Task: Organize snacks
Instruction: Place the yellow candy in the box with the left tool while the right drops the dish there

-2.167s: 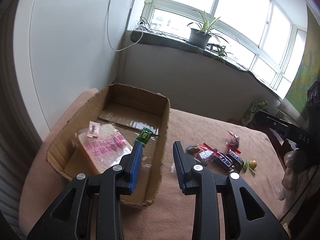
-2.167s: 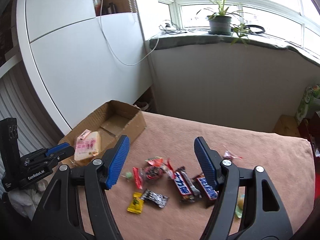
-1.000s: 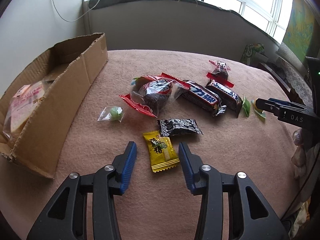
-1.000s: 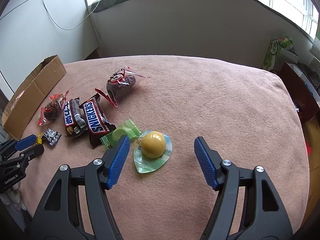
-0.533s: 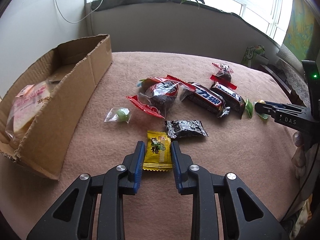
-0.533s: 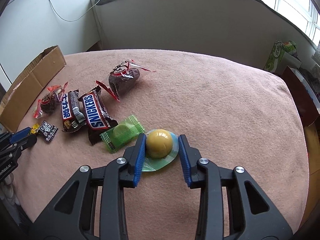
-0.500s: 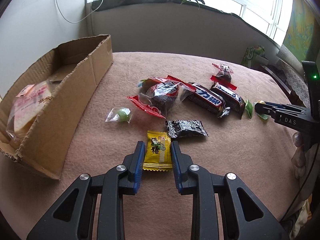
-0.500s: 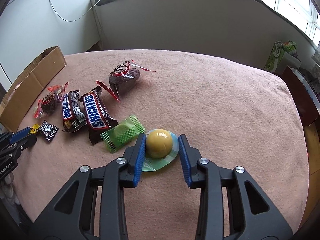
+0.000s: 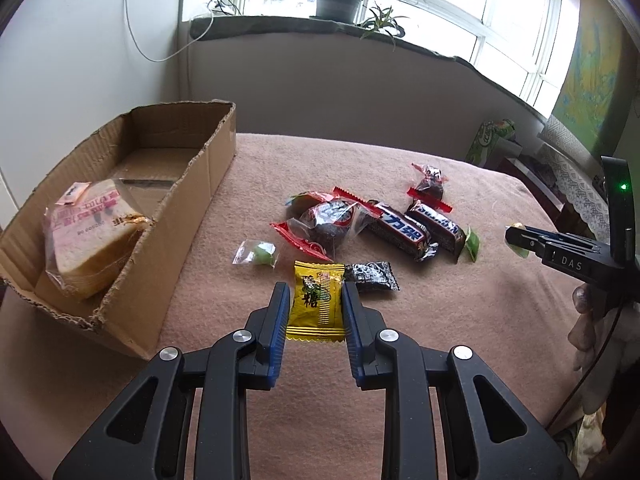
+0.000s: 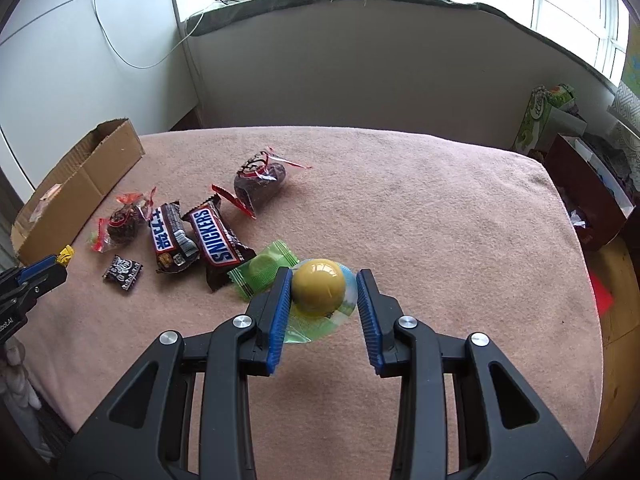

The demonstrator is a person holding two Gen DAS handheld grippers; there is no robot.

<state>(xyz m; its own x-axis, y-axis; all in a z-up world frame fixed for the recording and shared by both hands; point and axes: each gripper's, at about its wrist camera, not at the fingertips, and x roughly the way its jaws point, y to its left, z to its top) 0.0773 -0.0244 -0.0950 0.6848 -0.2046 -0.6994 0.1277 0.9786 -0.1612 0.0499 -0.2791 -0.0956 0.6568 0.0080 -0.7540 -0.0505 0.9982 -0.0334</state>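
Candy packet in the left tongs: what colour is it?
Yellow, with dark printed characters; the left wrist view shows it best.

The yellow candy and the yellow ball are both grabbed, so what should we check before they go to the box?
1. Left gripper shut on the yellow candy: ok.
2. Right gripper shut on the yellow ball: ok; its clear wrapper sticks out below.
3. Candy off the blanket: cannot tell.
4. Room in the box beside the bread: ok.
5. Green candy beside the ball not caught by the fingers: ok.
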